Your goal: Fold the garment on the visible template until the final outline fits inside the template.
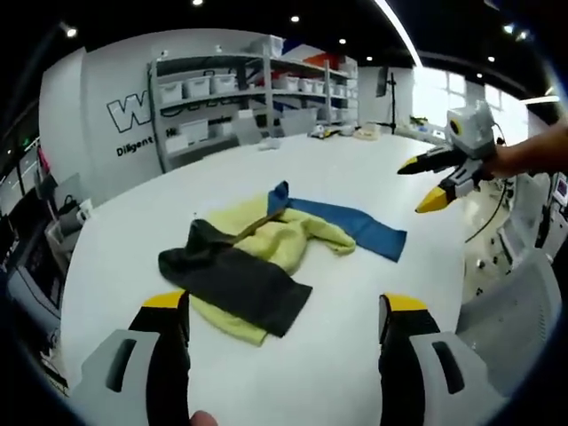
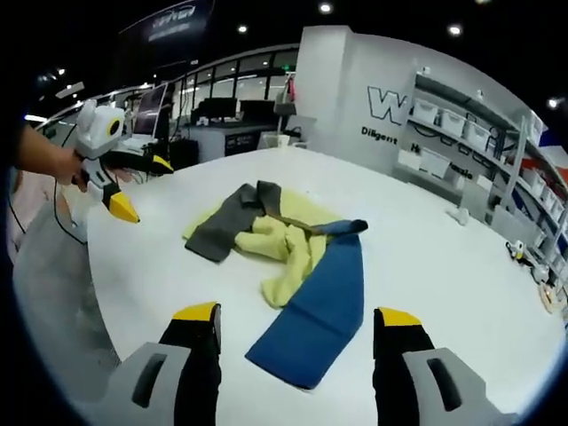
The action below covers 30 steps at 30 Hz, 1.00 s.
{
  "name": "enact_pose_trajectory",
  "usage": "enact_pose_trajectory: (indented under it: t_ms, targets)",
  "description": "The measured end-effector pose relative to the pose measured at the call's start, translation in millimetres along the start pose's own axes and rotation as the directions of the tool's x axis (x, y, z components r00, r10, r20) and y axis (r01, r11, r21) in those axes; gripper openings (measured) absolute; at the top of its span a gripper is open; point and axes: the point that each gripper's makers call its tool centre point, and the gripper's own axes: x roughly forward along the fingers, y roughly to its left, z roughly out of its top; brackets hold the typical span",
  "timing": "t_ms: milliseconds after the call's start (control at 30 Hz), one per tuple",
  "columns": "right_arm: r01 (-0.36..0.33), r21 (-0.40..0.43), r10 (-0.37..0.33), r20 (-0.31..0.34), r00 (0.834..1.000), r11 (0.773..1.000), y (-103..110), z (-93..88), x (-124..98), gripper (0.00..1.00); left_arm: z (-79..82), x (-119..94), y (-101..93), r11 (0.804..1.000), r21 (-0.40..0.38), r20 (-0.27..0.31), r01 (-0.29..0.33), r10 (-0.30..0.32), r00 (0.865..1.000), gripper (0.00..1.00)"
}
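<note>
Garment (image 2: 293, 257), crumpled yellow, charcoal and blue knit, heaped mid-counter (image 2: 444, 266); blue sleeve stretching toward right claw (image 2: 299, 324) from twelve o'clock, nearer than left claw (image 1: 284, 315). Both sets of jaws apart, empty, well short of cloth.

The 2 views face each other across the white desk (image 1: 373, 293). The left gripper view looks from the garment's (image 1: 266, 244) dark-sleeve side toward the shelves (image 1: 257, 98); the right gripper view looks from its blue-sleeve side. Both sit raised, well back from the cloth. They share the garment, the desk, and each other's hand-held gripper (image 1: 437, 182).
</note>
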Motion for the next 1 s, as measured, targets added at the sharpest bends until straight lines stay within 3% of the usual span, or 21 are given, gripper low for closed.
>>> enact_pose_trajectory:
  t_ms: [167, 333, 633, 867, 1000]
  targets:
    - [-0.006, -0.008, 0.006, -0.009, 1.000, 1.000, -1, 3.5, 7, 0.64, -0.4, 1, -0.1, 1.000, 0.013, -0.002, 0.001, -0.001, 1.000, 0.83]
    - [-0.029, -0.027, 0.029, 0.032, 0.999, 0.999, 0, 19.6, 14, 0.62, -2.3, 1, 2.6, 0.999, 0.031, -0.017, -0.014, 0.014, 1.000, 0.80]
    - [-0.105, -0.109, 0.110, 0.039, 0.993, 0.989, 0, 36.4, 33, 0.58, 12.2, 13, 17.6, 0.998, 0.012, -0.013, -0.064, 0.064, 0.998, 0.79]
    - [-0.173, -0.160, 0.188, 0.080, 0.979, 0.972, -1, 59.8, 47, 0.58, 24.2, 26, 29.8, 0.995, 0.013, -0.009, -0.103, 0.104, 0.995, 0.77]
    - [-0.186, -0.164, 0.201, 0.079, 0.976, 0.969, -1, 64.4, 58, 0.57, 29.6, 34, 32.0, 0.994, 0.042, -0.015, -0.104, 0.105, 0.994, 0.77]
